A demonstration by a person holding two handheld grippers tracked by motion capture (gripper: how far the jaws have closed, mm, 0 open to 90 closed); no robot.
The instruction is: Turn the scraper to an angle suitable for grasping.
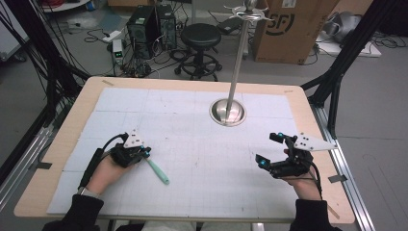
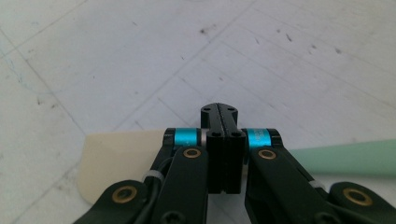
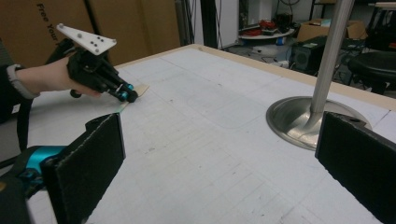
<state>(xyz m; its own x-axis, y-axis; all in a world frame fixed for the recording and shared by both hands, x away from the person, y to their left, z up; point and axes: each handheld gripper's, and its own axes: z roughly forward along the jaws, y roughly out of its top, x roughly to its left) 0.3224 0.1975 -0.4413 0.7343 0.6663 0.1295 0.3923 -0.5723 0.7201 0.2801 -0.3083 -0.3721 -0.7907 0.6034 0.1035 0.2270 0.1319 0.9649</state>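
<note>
Your left gripper (image 1: 144,152) is pinched together over the spatula (image 1: 157,171), whose handle runs away toward you-right; right gripper (image 1: 269,149) hangs spread, well apart

We see a spatula (image 1: 157,171) with a mint green handle and a cream blade lying flat on the white table (image 1: 202,159), its blade end under the left hand-held gripper (image 1: 144,152).

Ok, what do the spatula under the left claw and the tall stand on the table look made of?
The mint-green-handled spatula with cream blade looks like matte silicone or soft plastic: no glare, rounded blade edge. The tall silver pole stand looks like polished metal, probably stainless steel: its round base mirrors the surroundings. The left claw, jaws together, rests over the spatula.
</note>
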